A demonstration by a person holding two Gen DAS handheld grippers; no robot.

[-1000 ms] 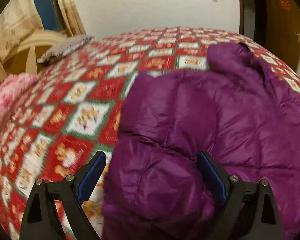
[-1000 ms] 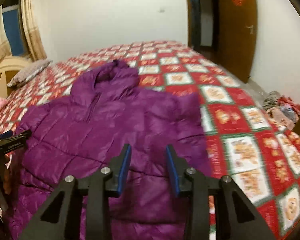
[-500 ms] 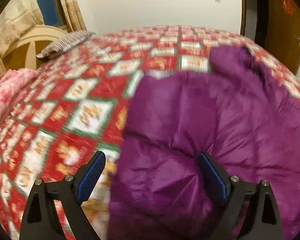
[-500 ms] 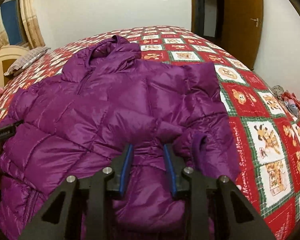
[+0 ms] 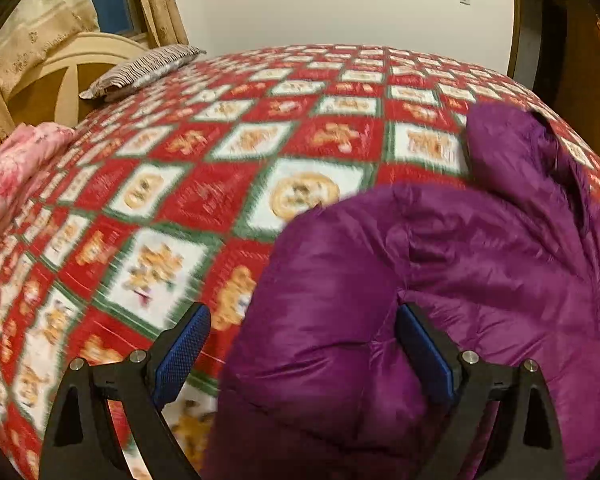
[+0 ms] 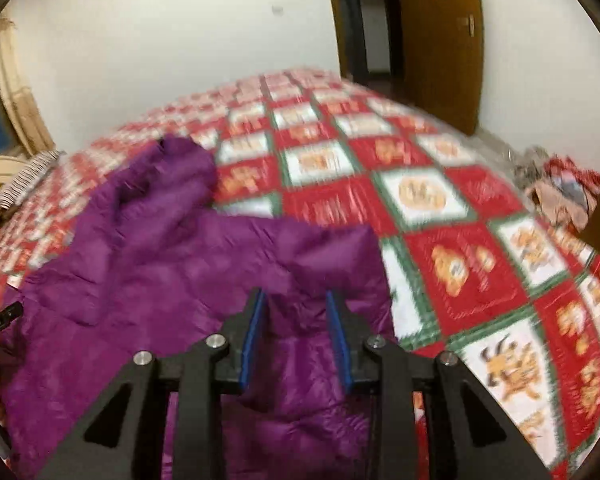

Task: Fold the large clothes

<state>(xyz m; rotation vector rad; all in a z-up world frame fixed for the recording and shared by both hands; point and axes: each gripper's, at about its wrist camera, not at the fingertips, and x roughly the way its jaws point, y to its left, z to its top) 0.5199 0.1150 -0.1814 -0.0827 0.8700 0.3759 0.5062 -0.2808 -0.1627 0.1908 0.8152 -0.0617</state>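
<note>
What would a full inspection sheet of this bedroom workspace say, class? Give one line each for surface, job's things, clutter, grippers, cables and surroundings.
Surface: bed covered by a red, white and green patterned quilt.
Job's things: purple puffer jacket lies spread on the quilt, hood toward the far side.
Clutter: striped pillow and pink bedding by the headboard; a pile of clothes beside the bed.
Grippers: left gripper open wide, jacket fabric bulging between its fingers; right gripper open, narrower gap, above the jacket.
Cables: nothing seen.
Surroundings: white wall, curtains, wooden door.
</note>
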